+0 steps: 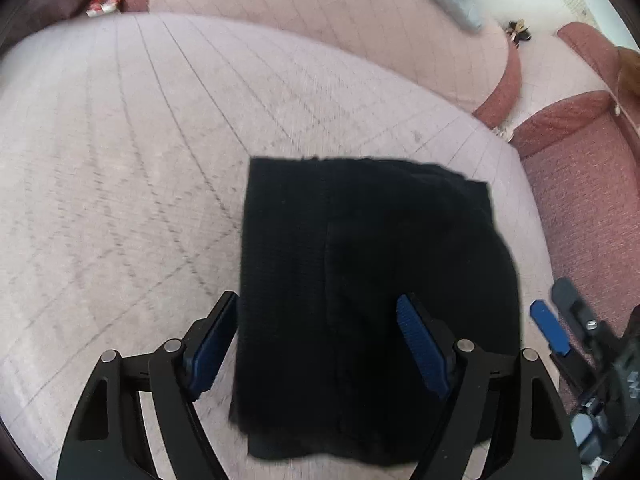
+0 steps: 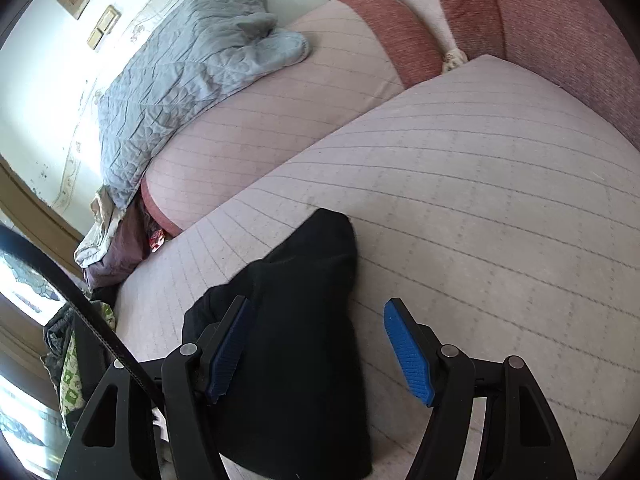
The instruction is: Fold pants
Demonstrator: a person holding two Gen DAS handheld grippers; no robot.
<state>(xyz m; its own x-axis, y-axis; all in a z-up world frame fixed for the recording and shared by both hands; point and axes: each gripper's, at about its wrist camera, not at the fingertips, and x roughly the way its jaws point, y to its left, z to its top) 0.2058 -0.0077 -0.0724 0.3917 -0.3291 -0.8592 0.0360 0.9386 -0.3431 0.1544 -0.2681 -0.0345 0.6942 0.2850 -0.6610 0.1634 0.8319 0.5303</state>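
No word, label, brand, number or sign can be read anywhere in either wrist view (the pictures are fisheye and partly blurred). A red-and-white packet [image 1: 105, 3] far ahead and left of the left tongs, and green-patterned cloth [image 2: 71, 380] left of the right tongs, carry markings too small and smeared to make out.

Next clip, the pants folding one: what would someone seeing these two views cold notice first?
The black pants, folded into a compact block, stand out dark against the pale lined cushion they lie on. Both the left gripper and the right gripper hang over them with blue pads spread wide, gripping nothing. In the right wrist view a rumpled grey quilt is heaped on the back cushion at upper left.
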